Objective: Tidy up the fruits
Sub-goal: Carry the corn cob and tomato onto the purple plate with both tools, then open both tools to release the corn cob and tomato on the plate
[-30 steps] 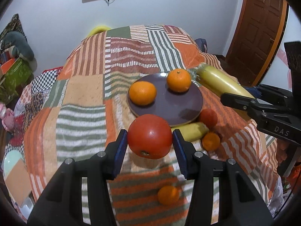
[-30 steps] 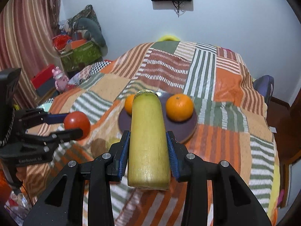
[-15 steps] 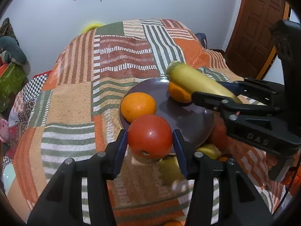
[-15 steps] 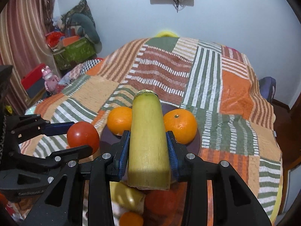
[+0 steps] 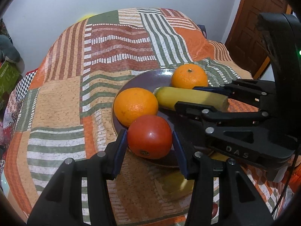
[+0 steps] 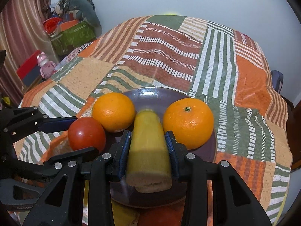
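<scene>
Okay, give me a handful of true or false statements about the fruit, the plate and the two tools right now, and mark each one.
1. The left tool grips a red tomato. True.
2. The right tool holds an orange. False: it grips a long yellow fruit.
3. Two oranges sit on the purple plate. True.
4. The yellow fruit points between the two oranges, one left and one right of it in the right wrist view. True.
5. The plate is empty. False: it holds both oranges.

Both wrist views look steeply down along their fingers, close over the plate (image 5: 120, 98) on the bed; each sees the other tool, and both share the plate (image 6: 212, 150).
</scene>
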Motion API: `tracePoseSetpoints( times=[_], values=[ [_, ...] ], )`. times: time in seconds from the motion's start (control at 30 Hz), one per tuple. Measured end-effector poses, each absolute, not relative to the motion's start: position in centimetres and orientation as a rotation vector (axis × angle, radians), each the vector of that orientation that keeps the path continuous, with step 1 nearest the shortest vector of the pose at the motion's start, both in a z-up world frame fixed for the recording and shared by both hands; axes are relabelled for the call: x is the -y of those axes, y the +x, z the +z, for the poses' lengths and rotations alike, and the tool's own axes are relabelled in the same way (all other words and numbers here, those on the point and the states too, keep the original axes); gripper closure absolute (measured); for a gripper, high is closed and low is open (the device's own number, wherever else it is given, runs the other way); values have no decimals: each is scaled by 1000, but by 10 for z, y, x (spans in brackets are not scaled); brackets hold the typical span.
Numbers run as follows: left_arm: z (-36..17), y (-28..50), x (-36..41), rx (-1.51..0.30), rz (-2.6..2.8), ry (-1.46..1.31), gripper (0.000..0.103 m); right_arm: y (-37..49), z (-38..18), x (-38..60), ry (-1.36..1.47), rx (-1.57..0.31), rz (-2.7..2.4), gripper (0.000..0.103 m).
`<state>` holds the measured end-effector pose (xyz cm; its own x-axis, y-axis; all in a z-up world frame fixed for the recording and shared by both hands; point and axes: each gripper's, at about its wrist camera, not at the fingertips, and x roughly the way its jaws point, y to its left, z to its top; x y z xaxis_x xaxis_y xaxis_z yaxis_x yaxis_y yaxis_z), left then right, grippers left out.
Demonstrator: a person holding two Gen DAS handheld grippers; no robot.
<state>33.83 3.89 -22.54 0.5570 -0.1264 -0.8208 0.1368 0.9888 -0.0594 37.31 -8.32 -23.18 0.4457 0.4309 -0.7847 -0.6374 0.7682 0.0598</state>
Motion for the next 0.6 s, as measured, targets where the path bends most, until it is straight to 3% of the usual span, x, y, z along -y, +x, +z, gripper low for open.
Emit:
tracePoseSetpoints(
  times=[0.6],
  values=[
    [-214,330,-36,-962,-158,13,52,365,-217,90,-294,-865,689,68]
  ],
)
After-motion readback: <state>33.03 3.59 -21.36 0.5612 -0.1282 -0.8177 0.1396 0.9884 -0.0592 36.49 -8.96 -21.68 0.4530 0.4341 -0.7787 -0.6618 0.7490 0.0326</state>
